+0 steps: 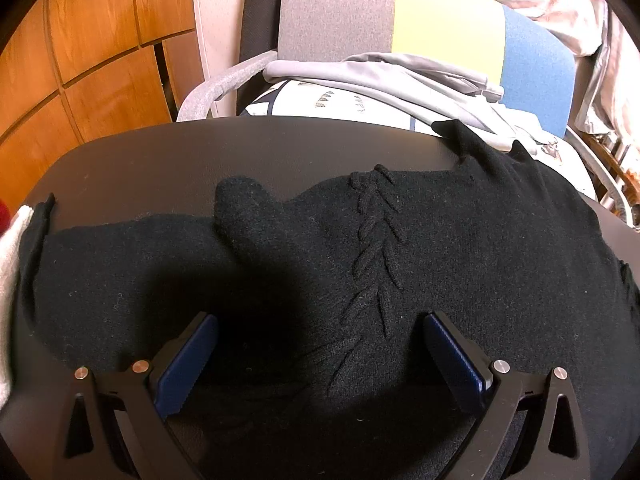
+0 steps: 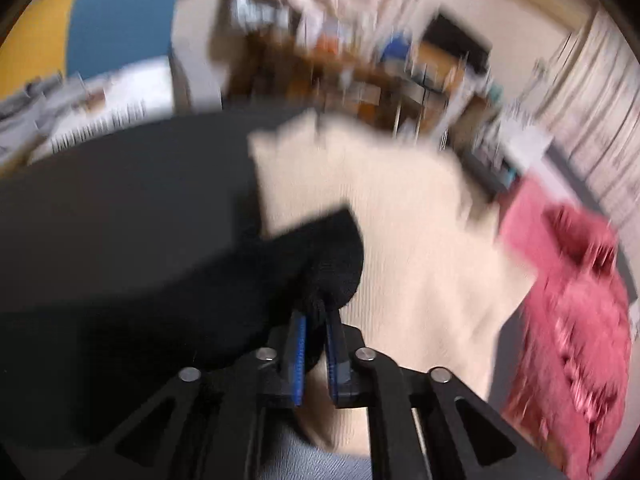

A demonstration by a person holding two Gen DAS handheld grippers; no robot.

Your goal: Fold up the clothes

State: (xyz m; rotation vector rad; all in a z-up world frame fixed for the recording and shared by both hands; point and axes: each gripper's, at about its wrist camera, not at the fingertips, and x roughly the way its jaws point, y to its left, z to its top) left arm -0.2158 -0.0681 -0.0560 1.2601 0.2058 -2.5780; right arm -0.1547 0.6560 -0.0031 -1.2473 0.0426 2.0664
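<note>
Black table (image 1: 132, 160) fills most of the L wrist view, dark matte top, curved far edge. Black knit sweater (image 1: 460, 248) spread flat across it, covers the near and right part of the top, raised braid/cable pattern (image 1: 376, 248) running down its middle. One sleeve end (image 1: 240, 208) folded up over the body, left of the braid. Sweater's far right corner reaches the table edge.

Behind the table: chair (image 1: 336, 12) w/ grey, yellow, blue back panels, grey garment (image 1: 384, 72) draped over its seat on top of a white printed piece (image 1: 304, 100). Wood panel wall (image 1: 92, 48) at left. White cloth (image 1: 10, 280) at far left frame edge, touching the sweater's edge.

R wrist view is motion-blurred. Cream garment (image 2: 404, 240) lies on the table right of the black one, pink/red garment (image 2: 568, 288) further right, partly overlapping the cream one's edge as far as blur allows. Cluttered shelves in bkgd, too blurred to ID.

L gripper (image 1: 320, 320): jaws spread wide, hovering low over the sweater body, blue pads (image 1: 184, 364) clear of fabric, nothing between them.

R gripper (image 2: 316, 320): jaws nearly together, pinching a bunched fold of the black sweater (image 2: 320, 256), fabric squeezed between the blue pads (image 2: 299, 360), lifted fold hangs over the cream garment.
</note>
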